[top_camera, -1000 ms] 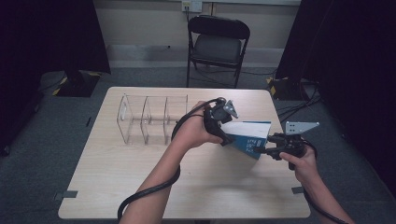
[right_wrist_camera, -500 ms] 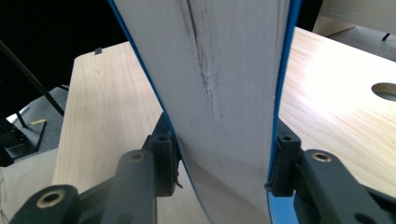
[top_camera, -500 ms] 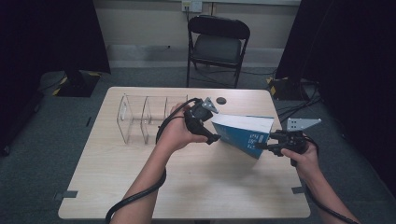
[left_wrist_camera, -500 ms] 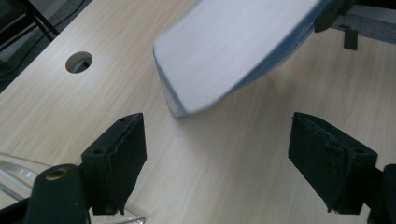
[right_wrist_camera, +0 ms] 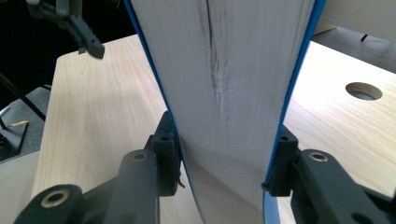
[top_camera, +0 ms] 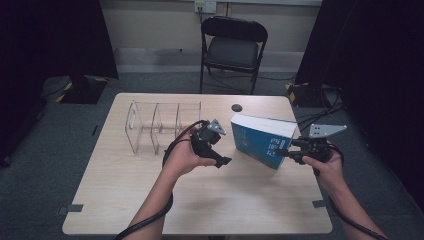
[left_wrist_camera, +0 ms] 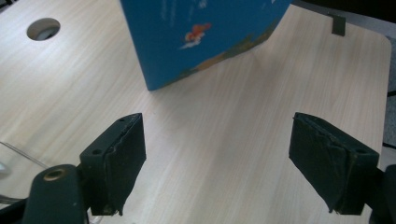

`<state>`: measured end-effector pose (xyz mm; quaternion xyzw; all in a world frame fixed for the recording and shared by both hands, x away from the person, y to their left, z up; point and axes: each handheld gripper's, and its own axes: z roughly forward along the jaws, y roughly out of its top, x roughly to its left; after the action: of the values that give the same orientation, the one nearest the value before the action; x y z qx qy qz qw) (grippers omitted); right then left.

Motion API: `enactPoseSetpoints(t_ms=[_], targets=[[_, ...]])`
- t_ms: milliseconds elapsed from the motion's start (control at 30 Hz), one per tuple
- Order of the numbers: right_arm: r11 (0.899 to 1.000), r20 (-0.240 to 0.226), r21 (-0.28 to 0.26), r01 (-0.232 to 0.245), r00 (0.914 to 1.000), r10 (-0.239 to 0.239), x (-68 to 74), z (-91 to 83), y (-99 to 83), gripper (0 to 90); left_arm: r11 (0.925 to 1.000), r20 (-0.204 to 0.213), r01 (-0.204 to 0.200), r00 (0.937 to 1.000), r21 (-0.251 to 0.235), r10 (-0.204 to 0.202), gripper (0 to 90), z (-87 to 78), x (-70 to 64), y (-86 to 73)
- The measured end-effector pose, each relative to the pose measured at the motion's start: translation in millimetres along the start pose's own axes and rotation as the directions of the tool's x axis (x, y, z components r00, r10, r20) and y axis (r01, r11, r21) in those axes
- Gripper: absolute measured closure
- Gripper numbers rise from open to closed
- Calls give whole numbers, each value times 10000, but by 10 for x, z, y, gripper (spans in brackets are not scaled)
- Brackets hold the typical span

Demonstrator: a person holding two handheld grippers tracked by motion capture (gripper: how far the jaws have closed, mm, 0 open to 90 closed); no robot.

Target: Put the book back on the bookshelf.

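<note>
— See how the right gripper (top_camera: 292, 151) has the blue book (top_camera: 264, 141)? Both pads are clamped across the whole page block from the fore-edge side, covers pressed in. The book stands tilted on the table (top_camera: 120, 200), one corner down, just in front of the round cable hole (top_camera: 236, 107).

— And the left gripper (top_camera: 218, 159)?

— Wide open, holding nothing. It hangs to the left of the book, a little apart from it, between the book and the clear acrylic organizer (top_camera: 160, 127). From its own camera you can see the lower corner of the book's cover (left_wrist_camera: 205, 42) ahead of the spread pads (left_wrist_camera: 122, 154).

— So the book is headed for one of those clear slots, I'd guess.

— That's my reading too. What worries me is that one-sided hold. The right gripper pinches only one end of a heavy book (right_wrist_camera: 224, 84), so the far end could sag or swing once the corner leaves the table.

— And slip out?

— Possibly; glossy covers against the pads (right_wrist_camera: 169, 154), with the weight hanging well out from the grip. The pages could also fan open, since nothing holds the far side shut. And the organizer looks light: a book arriving crooked against a divider could shove it along the table or tip it.
</note>
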<state>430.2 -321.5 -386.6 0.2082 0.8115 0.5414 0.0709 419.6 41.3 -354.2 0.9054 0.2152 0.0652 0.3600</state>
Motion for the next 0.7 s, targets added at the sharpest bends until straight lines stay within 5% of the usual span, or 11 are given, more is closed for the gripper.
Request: enactPoseSetpoints(t_ms=[700], targets=[[9990,1176,366,254,9926,-296,-3,-72,63,592,9977,404,614,9972,296,-626,195,242,-34,-479]])
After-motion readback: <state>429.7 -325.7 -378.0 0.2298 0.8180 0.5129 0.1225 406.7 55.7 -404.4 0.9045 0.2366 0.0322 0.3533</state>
